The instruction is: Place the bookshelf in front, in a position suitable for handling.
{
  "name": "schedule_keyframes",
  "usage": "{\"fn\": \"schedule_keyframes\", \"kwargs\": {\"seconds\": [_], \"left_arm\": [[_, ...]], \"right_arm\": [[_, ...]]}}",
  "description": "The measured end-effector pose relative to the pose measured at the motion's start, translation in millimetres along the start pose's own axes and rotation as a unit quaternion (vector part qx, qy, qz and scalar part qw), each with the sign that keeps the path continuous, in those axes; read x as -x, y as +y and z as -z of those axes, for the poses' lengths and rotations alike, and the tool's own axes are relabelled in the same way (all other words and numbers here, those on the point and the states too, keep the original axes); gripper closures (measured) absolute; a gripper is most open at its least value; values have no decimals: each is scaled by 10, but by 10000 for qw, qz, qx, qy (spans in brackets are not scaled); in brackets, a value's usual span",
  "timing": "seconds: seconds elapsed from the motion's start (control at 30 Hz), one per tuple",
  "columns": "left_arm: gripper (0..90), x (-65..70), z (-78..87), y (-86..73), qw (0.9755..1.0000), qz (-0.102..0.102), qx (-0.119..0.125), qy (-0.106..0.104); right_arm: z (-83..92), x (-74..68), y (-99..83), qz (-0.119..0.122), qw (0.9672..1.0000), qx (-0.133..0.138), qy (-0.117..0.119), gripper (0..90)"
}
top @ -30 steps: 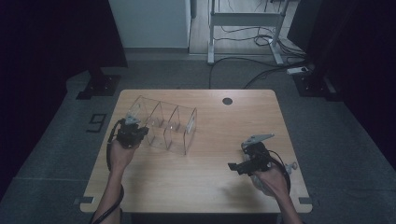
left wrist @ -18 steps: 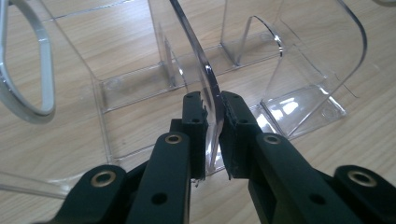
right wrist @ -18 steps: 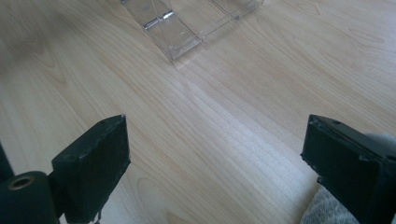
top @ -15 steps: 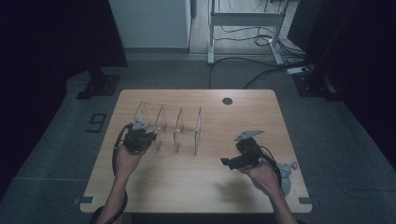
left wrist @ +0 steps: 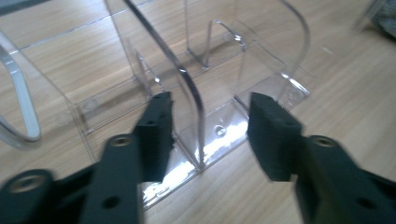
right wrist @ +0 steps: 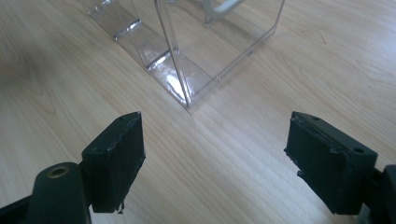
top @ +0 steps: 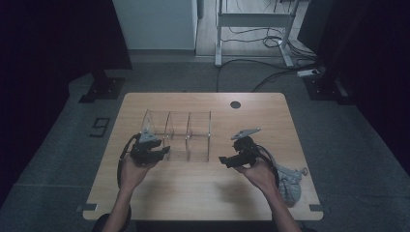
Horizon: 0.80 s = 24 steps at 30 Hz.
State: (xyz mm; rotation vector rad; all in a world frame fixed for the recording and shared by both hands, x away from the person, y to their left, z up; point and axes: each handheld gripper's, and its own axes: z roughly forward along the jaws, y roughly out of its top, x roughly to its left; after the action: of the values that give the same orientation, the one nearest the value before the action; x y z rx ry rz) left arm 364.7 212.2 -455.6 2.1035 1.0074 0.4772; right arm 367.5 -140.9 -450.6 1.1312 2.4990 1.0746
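On the light wooden table [top: 203, 193] stands a clear plastic organiser with upright dividers and open compartments [top: 186, 137], a little left of the middle and nearer the person's left hand. Its dividers stand upright in a row running across the table, and its base lies flat on the wood.

At the organiser's left end sit the left tongs [top: 162, 151], held in the person's left hand [top: 133, 171]. Seen from the left gripper view, these left tongs [left wrist: 205, 128] straddle one thin clear divider wall: the wall rises between the two black pads, but neither pad presses on it, with a gap showing on each side. Their jaws have just been opening, and they now stand apart around that wall without gripping it.

To the organiser's right, near but not touching it, the right tongs [top: 223, 160] point leftwards toward its right end, carried by the person's right hand [top: 261, 174]. From the right gripper view the right tongs [right wrist: 215, 144] are wide apart over bare wood, with the organiser's near corner [right wrist: 187, 100] ahead of them; their jaws have just been closing somewhat, with nothing between them.

Beside the right forearm, near the table's right edge, lies a crumpled grey cloth bag [top: 288, 181].
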Motion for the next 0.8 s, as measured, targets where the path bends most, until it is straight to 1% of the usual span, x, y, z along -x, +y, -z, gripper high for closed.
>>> {"fn": "schedule_keyframes", "kwargs": {"seconds": [0.03, 0.1, 0.17, 0.27, 0.33, 0.37, 0.43, 0.47, 0.5, 0.57, 0.6, 0.67, 0.73, 0.77, 0.8], "left_arm": [[456, 12, 42, -26, 9999, -63, 28, -75], [407, 18, 84, -61, 9999, -53, 58, -110], [374, 17, 117, -94, 9999, 2, 81, -112], [334, 1, 184, -168, 9994, 193, 59, -264], [286, -5, 201, -188, 9993, 200, 51, -299], [262, -18, 247, -239, 9992, 207, 50, -326], [226, -41, 299, -293, 9989, 241, 73, -384], [207, -41, 299, -293, 9989, 241, 73, -384], [192, -65, 345, -332, 9989, 245, 71, -384], [171, -85, 376, -361, 9990, 216, 51, -386], [150, -95, 391, -375, 9992, 195, 47, -340], [143, -128, 428, -404, 9996, 147, 46, -251], [137, -165, 457, -425, 9994, 227, 94, -237], [130, -165, 457, -425, 9994, 227, 94, -237], [130, -185, 469, -434, 9994, 253, 112, -226]], "right_arm": [[-16, -5, 22, -17, 10000, 17, 20, 188], [-47, -13, 60, -31, 10000, 38, 32, 188], [-88, -31, 112, -38, 10000, 50, 28, 188], [-143, -61, 178, -31, 9999, 96, 39, 197], [-168, -79, 219, -36, 9999, 111, 53, 210], [-187, -91, 250, -37, 9999, 117, 43, 221], [-218, -105, 300, -17, 9999, 131, 39, 231], [-218, -105, 300, -17, 9999, 131, 39, 231], [-253, -132, 352, -40, 9999, 121, 28, 249], [-282, -144, 384, 1, 9999, 106, -20, 259], [-300, -151, 407, 3, 10000, 78, -35, 266], [-343, -173, 456, 5, 9999, 88, -95, 287], [-381, -192, 497, 17, 9999, 88, -112, 312], [-381, -192, 497, 17, 9999, 88, -112, 312], [-404, -205, 517, 55, 9998, 88, -166, 324]]}}
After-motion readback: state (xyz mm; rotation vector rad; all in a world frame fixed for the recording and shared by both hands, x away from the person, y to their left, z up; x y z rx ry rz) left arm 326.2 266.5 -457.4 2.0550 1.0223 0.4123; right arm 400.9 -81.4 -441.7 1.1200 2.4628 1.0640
